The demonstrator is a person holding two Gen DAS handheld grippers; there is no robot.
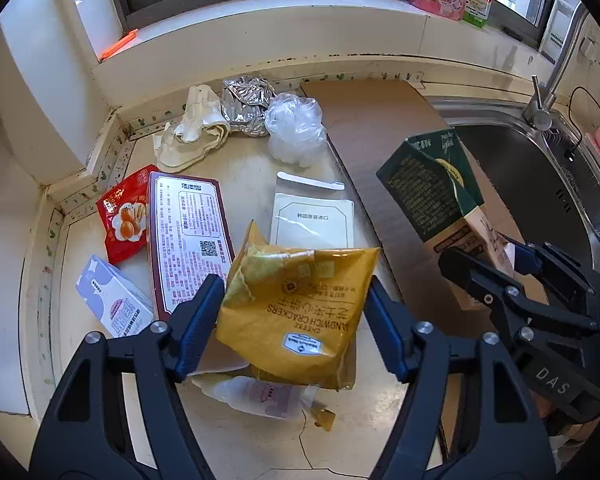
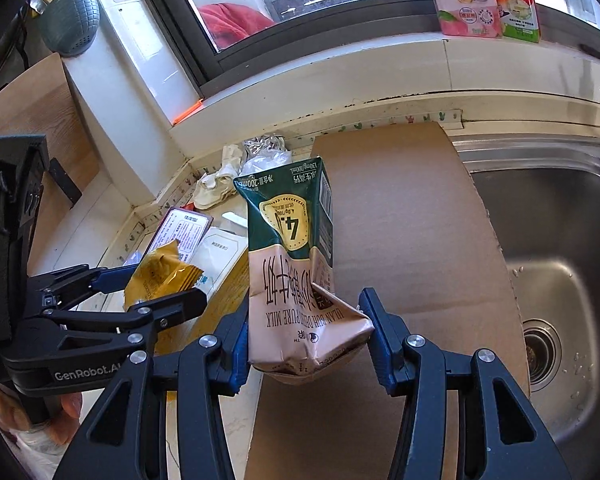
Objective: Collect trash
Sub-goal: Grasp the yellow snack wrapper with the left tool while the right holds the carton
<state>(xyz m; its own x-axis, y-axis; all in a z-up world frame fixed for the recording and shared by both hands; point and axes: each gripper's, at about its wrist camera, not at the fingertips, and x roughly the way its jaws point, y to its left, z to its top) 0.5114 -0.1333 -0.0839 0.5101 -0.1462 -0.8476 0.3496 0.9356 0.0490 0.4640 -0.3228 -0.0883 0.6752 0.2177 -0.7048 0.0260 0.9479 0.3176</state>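
Observation:
A yellow cheese cracker packet (image 1: 296, 304) hangs just above the counter, with my left gripper (image 1: 296, 312) shut on it, one blue pad against each side edge. The right wrist view shows the same packet (image 2: 160, 276) in the left gripper (image 2: 160, 286). My right gripper (image 2: 308, 332) is shut on the crumpled bottom of a green and beige milk carton (image 2: 288, 248), which it holds tilted over a cardboard sheet (image 2: 412, 220). In the left wrist view, carton (image 1: 432, 184) and right gripper (image 1: 496, 256) are at the right.
On the counter lie a red snack packet (image 1: 124, 216), a long printed box (image 1: 188, 240), a small white box (image 1: 112, 296), a clear bag (image 1: 312, 216), crumpled plastic (image 1: 296, 128), foil (image 1: 248, 104) and a cream rag (image 1: 192, 128). A steel sink (image 2: 560, 264) is on the right.

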